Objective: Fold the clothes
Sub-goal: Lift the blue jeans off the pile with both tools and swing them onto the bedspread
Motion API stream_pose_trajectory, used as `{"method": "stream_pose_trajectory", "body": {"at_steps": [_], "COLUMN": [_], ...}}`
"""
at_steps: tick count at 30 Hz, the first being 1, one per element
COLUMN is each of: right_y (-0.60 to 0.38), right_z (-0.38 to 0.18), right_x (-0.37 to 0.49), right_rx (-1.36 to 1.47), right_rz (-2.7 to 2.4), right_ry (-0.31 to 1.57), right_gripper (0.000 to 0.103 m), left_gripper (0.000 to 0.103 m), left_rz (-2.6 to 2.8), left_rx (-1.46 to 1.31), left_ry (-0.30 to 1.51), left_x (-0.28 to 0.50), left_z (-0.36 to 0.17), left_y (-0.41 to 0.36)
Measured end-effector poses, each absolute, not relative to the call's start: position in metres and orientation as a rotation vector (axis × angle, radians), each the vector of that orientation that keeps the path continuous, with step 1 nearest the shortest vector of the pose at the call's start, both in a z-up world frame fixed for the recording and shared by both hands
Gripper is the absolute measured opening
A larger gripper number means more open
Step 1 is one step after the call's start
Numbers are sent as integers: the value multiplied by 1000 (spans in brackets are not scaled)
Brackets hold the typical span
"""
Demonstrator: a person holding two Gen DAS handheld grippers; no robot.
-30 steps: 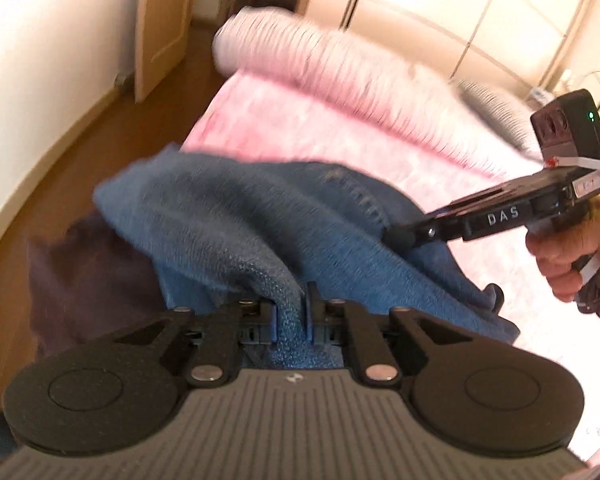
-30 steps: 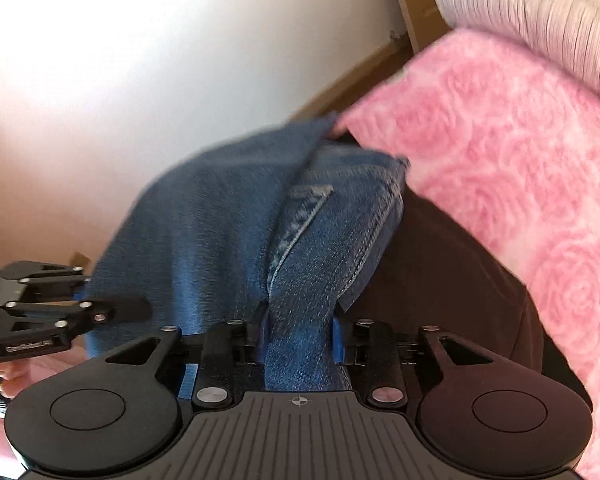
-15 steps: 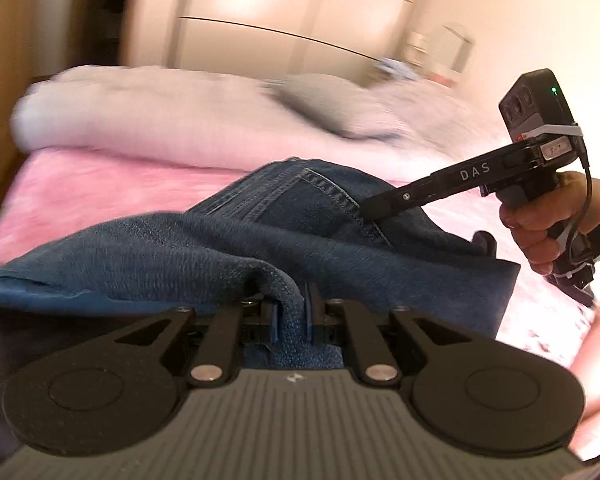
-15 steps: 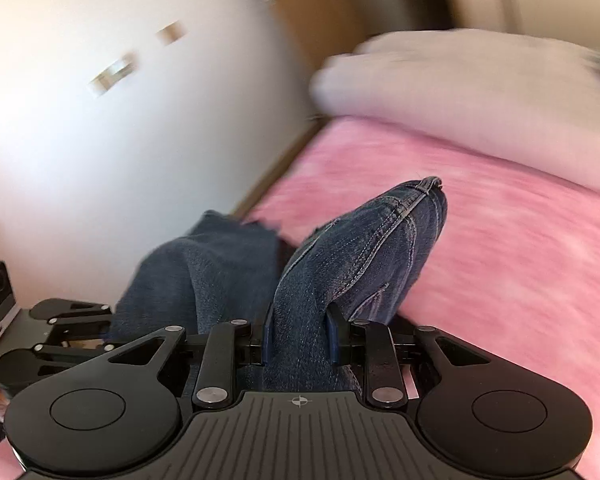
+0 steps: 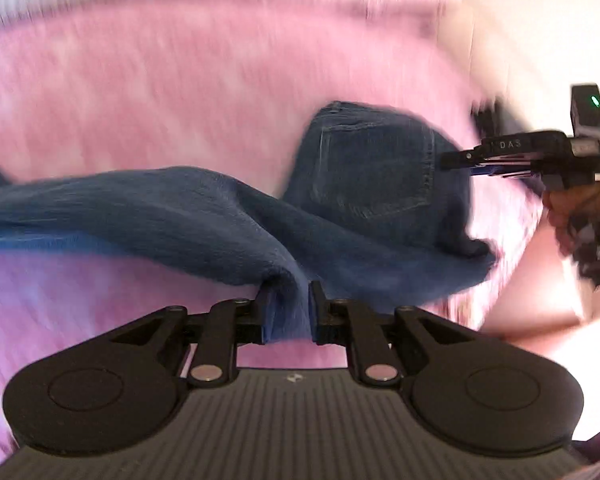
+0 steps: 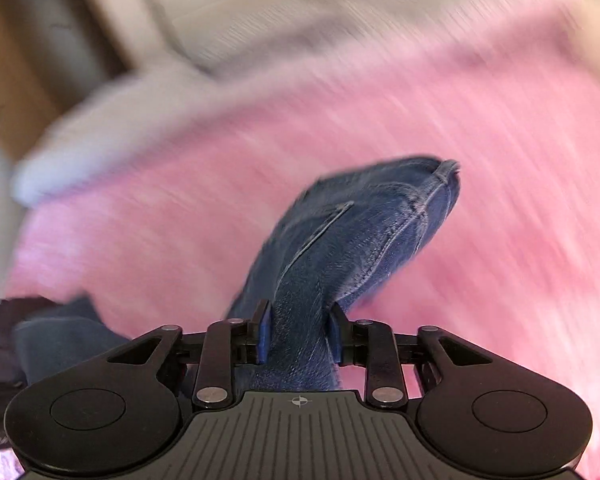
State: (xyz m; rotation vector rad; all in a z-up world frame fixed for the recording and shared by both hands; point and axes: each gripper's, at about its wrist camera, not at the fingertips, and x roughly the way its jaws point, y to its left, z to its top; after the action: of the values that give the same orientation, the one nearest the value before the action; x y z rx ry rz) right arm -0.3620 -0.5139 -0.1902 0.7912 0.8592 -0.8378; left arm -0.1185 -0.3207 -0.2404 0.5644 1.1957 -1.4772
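A pink blanket [image 5: 148, 80] fills most of both views, badly smeared by blur. A pale duvet [image 6: 148, 96] is seen along its far edge in the right wrist view only, with beige panels behind it.

The jeans [image 5: 204, 216] are held above the blanket, stretched between the two grippers. In the left wrist view the denim runs as a long band from the left edge to the right, and a back pocket [image 5: 374, 168] is shown on the raised part.

A fold of denim is pinched by the left gripper [image 5: 288, 312]; its jaws are narrow but are opening, with the cloth between the blue pads and touched by both. A thicker seamed bunch of the jeans [image 6: 360, 240] is clamped by the right gripper [image 6: 300, 334]; its jaws stand wider and are also opening, the denim filling the gap.

Only the left wrist view shows the right gripper [image 5: 456, 159] from outside, its tip against the pocket area, held by a hand [image 5: 572, 208]. Only the right wrist view shows a dark garment [image 6: 0, 340] at the lower left edge
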Motion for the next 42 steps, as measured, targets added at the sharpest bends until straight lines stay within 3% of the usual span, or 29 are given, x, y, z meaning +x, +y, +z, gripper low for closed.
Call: {"method": "stream_pose_trajectory", "body": {"at_steps": [2,7,13,22,28,36,37,39,40,42], "right_y": [-520,-515,-524,-551,-566,-551,-553,-560,-563,-567], "right_z": [-216,-202,-207,-244,-262,-302,-308,-317,-322,-330], "right_x": [-398,-427,-377,-293,-248,-197,-195,-189,-187,-182], "right_rx": [862,729,587,259,81,-310,-335,-367,-374,-414], "right_rz": [-876,-811,-609,-444,-316,96,133,193,226,294], "right_ry": [972,997,1022,1249,1331,1460,1473,1491,1501,1517], "right_gripper": [34,44,57,65,74,77,78,78,78,78], "left_gripper": [18,30,49,59,75,71,62,23,16,16], "left_rz": [-1486,-1442,-1358,-1328,-1200,-1233,-1232,-1259,-1280,-1314], "left_rx": [638,700,765,898,920,995,1016,1018,1002,971], "left_ry": [1233,1208,1062,934,1000,1203,1209,1206,1212,1154], "left_x": [-127,-105,-25,93,181,208,204,197,195,188], "left_z": [-242,-219,-202,-258,-293,-346,-350,-346,-342,-322], "left_y": [-316,-304,-320,-384,-368,-374,-374,-372,-370,-361]}}
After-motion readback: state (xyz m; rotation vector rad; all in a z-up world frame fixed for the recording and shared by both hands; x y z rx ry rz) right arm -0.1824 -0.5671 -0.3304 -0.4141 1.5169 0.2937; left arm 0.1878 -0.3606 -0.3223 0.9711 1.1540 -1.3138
